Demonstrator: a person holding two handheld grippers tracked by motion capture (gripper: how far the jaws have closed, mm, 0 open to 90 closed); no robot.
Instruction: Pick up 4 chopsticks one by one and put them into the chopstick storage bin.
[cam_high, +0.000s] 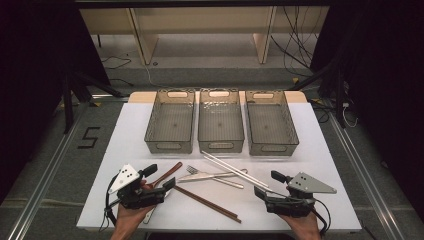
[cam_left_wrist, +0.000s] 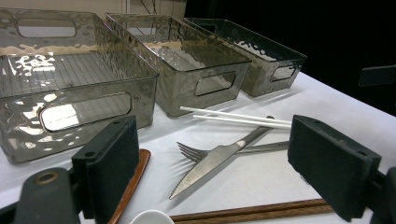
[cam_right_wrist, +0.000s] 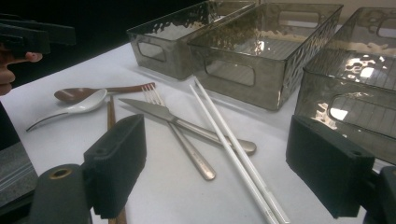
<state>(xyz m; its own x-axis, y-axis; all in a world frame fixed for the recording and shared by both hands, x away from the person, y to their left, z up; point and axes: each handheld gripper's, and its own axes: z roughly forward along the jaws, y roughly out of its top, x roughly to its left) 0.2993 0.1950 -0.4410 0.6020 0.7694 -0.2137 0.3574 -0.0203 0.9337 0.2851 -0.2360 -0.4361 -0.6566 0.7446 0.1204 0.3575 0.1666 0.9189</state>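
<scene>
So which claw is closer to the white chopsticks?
Right. The right claw sits just beside the near end of the white chopsticks; the left claw is across the cutlery, by the brown spoon.

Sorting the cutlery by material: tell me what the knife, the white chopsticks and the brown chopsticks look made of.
Knife: likely stainless steel, with a brushed grey sheen and bright reflections on the blade.
White chopsticks: probably plastic or melamine, smooth, uniformly white and slightly glossy; ceramic cannot be ruled out.
Brown chopsticks: apparently wood, reddish-brown with a faint lengthwise grain and a dull finish.
</scene>
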